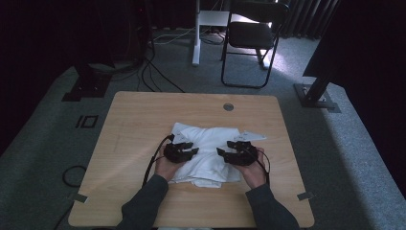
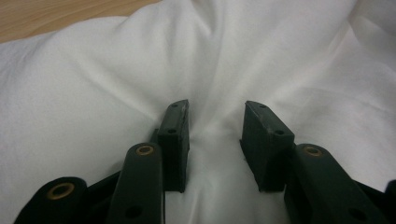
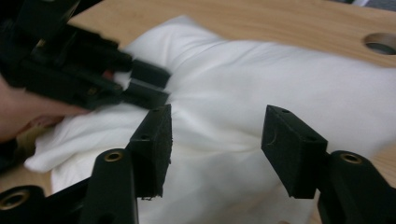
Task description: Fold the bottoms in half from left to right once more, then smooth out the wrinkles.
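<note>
High view: white cloth [image 1: 206, 153] bunched mid-desk [image 1: 134, 120]. Left tongs [image 2: 212, 123] pinch a cloth ridge; right tongs [image 3: 215, 149] gape above it, empty. Folding underway; next, right needs an edge grip.

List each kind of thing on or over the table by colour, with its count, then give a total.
White cloth: 1
Black grippers: 2, the left gripper and the right gripper, both over the cloth
Light wooden table: 1
Total: 4
</note>
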{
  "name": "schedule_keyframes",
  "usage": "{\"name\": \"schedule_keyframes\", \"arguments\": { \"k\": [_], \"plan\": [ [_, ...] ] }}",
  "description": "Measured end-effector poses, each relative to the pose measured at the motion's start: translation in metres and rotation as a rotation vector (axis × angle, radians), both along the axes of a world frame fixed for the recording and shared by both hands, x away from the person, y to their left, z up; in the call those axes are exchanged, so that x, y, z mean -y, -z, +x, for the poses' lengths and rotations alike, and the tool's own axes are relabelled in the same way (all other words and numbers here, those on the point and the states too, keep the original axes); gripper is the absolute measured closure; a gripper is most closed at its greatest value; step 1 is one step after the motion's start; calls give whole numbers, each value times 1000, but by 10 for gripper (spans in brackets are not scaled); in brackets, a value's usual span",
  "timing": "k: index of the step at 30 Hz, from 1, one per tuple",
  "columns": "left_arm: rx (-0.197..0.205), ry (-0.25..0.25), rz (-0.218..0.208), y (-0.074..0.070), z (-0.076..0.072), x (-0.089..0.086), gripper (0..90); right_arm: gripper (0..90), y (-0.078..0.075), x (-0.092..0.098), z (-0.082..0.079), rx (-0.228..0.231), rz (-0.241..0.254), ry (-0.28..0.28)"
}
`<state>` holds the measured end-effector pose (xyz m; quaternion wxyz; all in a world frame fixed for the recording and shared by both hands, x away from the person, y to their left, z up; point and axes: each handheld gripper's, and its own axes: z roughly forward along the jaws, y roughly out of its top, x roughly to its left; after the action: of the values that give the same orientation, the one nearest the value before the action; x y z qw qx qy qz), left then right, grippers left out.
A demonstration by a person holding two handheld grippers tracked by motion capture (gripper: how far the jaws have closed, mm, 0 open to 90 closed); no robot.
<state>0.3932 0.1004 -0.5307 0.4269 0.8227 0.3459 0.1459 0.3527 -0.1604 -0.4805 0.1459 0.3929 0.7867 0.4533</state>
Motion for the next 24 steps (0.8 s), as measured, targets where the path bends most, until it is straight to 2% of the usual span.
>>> {"name": "schedule_keyframes", "arguments": {
  "k": [4,7,8,9,10,11,12,13,14,15,16,17,20,24],
  "plan": [
    [2,-2,1,0,0,0,622,390,6,-8,-1,-14,-23,-22],
    [4,-3,0,0,-1,0,621,351,17,-15,0,-35,-43,-31],
    [4,-2,0,0,0,0,621,322,25,-20,1,-51,-72,-37],
    [4,-2,-1,0,0,0,621,322,25,-20,1,-51,-72,-37],
    [4,-2,-1,0,0,0,621,359,36,-25,3,-78,-106,-39],
    [6,-3,0,0,-1,0,621,398,41,-26,4,-92,-118,-41],
    [6,-3,0,0,-1,0,621,471,45,-27,5,-106,-125,-44],
    [8,-3,0,0,-1,0,621,595,48,-27,4,-114,-128,-49],
    [10,-4,1,0,-1,0,621,595,48,-27,4,-114,-128,-49],
    [12,-7,2,0,-2,1,620,765,49,-25,1,-122,-121,-64],
    [14,-10,1,0,-2,1,620,765,49,-25,1,-122,-121,-64],
    [12,-6,1,0,-2,0,619,844,46,-19,-5,-100,-141,-42],
    [12,-5,-3,0,-2,-1,617,885,44,-11,-10,-97,-134,-29],
    [28,-6,0,0,-4,1,591,887,52,20,-29,-125,-102,-20]
  ]
}}
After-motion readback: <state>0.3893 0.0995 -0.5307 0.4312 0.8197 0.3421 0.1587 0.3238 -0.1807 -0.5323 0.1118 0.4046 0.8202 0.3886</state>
